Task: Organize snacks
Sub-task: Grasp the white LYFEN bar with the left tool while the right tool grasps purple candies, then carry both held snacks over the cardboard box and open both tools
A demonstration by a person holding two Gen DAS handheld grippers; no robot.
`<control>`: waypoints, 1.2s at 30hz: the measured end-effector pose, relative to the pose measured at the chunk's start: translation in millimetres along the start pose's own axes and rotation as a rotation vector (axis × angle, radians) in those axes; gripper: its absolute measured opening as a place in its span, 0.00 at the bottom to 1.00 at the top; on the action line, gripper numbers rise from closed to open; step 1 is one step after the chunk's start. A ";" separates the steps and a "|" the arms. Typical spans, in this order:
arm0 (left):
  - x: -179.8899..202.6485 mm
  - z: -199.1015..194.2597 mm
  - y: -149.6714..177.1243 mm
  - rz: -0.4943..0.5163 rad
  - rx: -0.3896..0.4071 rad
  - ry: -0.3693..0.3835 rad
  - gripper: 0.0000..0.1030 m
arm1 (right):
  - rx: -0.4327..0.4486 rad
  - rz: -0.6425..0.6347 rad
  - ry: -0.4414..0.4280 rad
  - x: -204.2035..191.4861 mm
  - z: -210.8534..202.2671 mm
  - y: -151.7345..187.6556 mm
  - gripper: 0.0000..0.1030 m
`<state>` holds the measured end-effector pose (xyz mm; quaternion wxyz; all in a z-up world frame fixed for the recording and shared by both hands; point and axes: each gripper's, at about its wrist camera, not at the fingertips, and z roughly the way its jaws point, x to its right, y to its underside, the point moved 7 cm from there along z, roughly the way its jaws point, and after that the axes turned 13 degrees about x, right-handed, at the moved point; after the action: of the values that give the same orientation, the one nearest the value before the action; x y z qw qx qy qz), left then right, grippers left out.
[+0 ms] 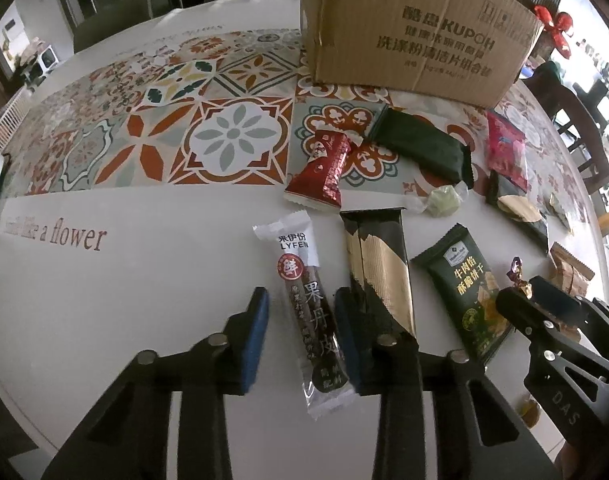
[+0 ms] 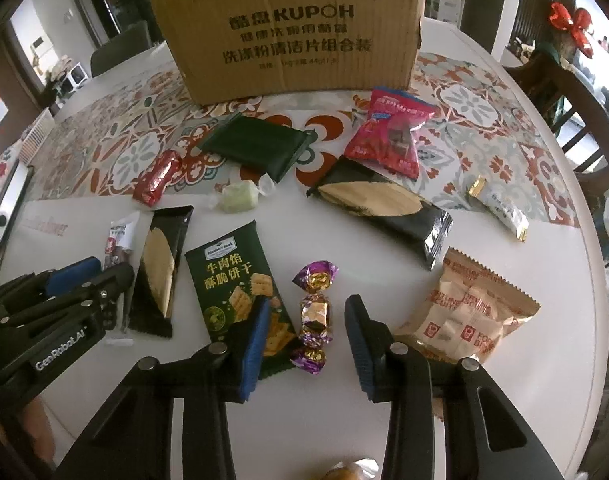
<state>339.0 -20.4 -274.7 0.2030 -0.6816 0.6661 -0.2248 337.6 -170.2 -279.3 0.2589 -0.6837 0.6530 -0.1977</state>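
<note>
A long fruit-leather stick (image 1: 310, 312) in a clear and white wrapper lies on the white table between the blue pads of my left gripper (image 1: 302, 308). The right pad is at its edge and a gap shows at the left pad, so the gripper is open. A purple and gold twisted candy (image 2: 314, 316) lies between the pads of my right gripper (image 2: 309, 312), which is open with space on both sides. A brown cardboard box (image 2: 292, 28) stands at the back of the table. The left gripper (image 2: 92, 280) also shows in the right wrist view.
Near the grippers lie a black and gold wafer pack (image 1: 380, 272), a green cracker pack (image 2: 232, 276) and a beige biscuit bag (image 2: 472, 312). Farther back are a red bar (image 2: 158, 176), a dark green pack (image 2: 260, 146) and a pink bag (image 2: 396, 136). A chair (image 2: 576, 120) stands right.
</note>
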 end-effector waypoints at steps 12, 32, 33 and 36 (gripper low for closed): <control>2.8 0.0 0.7 0.000 0.011 0.031 0.20 | 0.014 0.013 -0.012 0.7 -3.6 -1.2 0.19; 23.8 -88.3 -87.7 0.051 0.233 0.091 0.20 | 0.226 -0.050 -0.104 -15.8 -73.8 -84.4 0.19; 25.8 -93.3 -96.9 0.055 0.256 0.097 0.20 | 0.238 -0.051 -0.111 -16.0 -77.2 -91.5 0.19; 32.5 -103.1 -125.4 0.064 0.308 0.115 0.20 | 0.279 -0.059 -0.129 -18.4 -85.8 -114.2 0.19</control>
<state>382.3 -46.7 -117.1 0.2736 -0.6068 0.6558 -0.3562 374.4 -158.6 -140.5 0.3866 -0.6714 0.5809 -0.2496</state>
